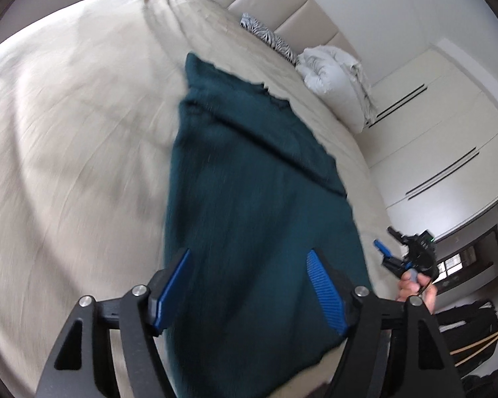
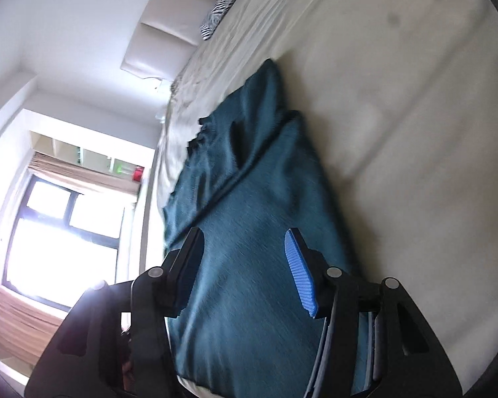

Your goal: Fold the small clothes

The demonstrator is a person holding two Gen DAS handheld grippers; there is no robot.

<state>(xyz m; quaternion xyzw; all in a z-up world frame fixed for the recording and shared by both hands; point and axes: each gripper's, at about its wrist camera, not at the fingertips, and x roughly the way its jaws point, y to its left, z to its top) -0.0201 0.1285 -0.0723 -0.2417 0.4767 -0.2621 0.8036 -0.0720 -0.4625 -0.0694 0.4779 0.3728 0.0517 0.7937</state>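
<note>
A dark teal knit garment (image 1: pixel 249 172) lies lengthwise on the beige bed sheet (image 1: pixel 69 139), with one side folded over the body along a long crease. My left gripper (image 1: pixel 249 253) hovers over its near end, blue pads wide apart and not pressing the cloth. In the right wrist view the same garment (image 2: pixel 249 199) runs away from my right gripper (image 2: pixel 244 232), whose jaws also stand apart above the fabric. That right gripper (image 1: pixel 386 240) shows at the bed's right edge in the left wrist view, held by a hand (image 1: pixel 415 285). Both views are motion-blurred.
A padded headboard (image 1: pixel 295 10) stands at the bed's far end, with a zebra-print pillow (image 1: pixel 272 38) and a bundled white duvet (image 1: pixel 332 73). White wardrobes (image 1: pixel 441 126) line the right wall. A bright window (image 2: pixel 59 238) lies past the bed's left side.
</note>
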